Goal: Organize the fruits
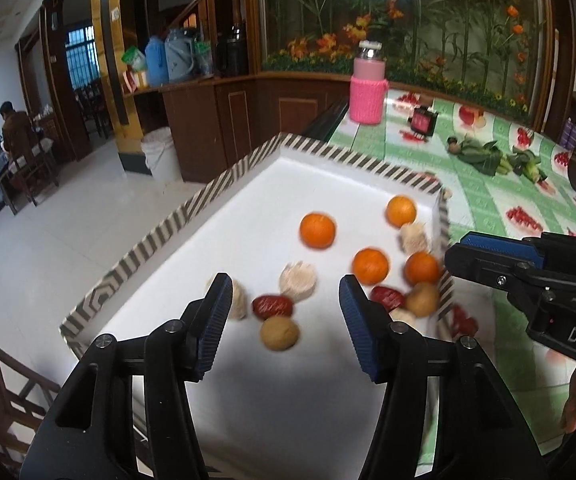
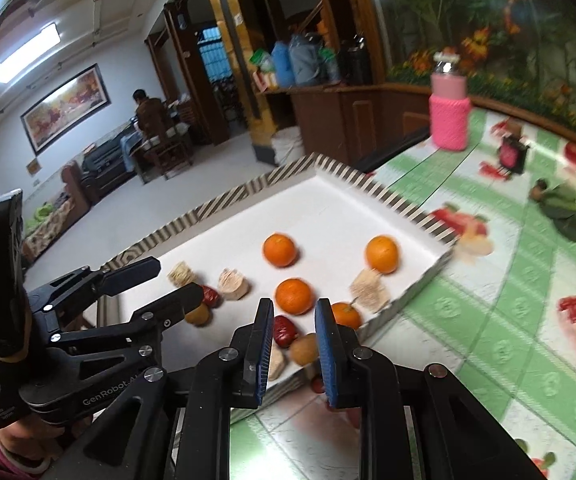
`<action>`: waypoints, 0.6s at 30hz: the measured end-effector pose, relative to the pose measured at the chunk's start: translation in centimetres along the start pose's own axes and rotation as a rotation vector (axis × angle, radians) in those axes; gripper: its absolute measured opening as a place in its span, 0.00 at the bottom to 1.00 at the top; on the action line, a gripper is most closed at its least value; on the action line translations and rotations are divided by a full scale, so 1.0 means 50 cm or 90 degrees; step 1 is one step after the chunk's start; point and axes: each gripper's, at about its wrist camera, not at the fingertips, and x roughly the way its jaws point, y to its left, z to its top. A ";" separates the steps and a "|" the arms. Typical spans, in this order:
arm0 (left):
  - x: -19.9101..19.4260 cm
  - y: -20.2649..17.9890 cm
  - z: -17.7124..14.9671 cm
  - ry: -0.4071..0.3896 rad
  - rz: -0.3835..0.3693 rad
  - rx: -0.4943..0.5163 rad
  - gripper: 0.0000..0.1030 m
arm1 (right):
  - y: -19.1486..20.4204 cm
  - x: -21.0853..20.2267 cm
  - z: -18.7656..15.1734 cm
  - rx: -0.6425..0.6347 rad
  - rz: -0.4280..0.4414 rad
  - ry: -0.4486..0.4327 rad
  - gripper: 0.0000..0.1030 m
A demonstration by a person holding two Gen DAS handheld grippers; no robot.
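A white tray with a striped rim [image 1: 159,236] [image 2: 207,208] holds several oranges [image 1: 317,230] [image 2: 279,249], beige fibrous pieces [image 1: 298,280] [image 2: 232,284], red dates [image 1: 272,305] [image 2: 284,330] and brown round fruits [image 1: 279,333] [image 2: 303,348]. One more red date [image 1: 464,320] lies on the cloth just outside the tray's right wall. My left gripper [image 1: 285,284] [image 2: 175,278] hangs open over the tray's near half, empty, with fruit beyond its tips. My right gripper [image 2: 292,310] [image 1: 454,256] hovers at the tray's near right corner, jaws narrowly apart with nothing between them.
A bottle in a pink knitted sleeve [image 1: 366,92] [image 2: 448,120], a small black and red box [image 1: 422,120] and leafy greens [image 1: 484,156] sit on the green patterned tablecloth [image 2: 508,320]. A wooden chair [image 1: 3,392] stands below the tray's left side. A person sits far off [image 1: 13,128].
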 end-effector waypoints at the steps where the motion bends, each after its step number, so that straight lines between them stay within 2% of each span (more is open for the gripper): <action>1: -0.006 -0.006 0.004 -0.009 0.001 0.002 0.54 | 0.001 -0.007 0.000 0.000 -0.008 -0.007 0.19; 7: -0.026 -0.024 0.016 -0.041 0.000 0.001 0.54 | 0.000 -0.024 -0.005 0.007 -0.031 -0.021 0.19; 18: -0.036 -0.053 0.017 -0.049 0.018 0.014 0.54 | -0.014 -0.033 -0.021 0.018 -0.048 -0.024 0.20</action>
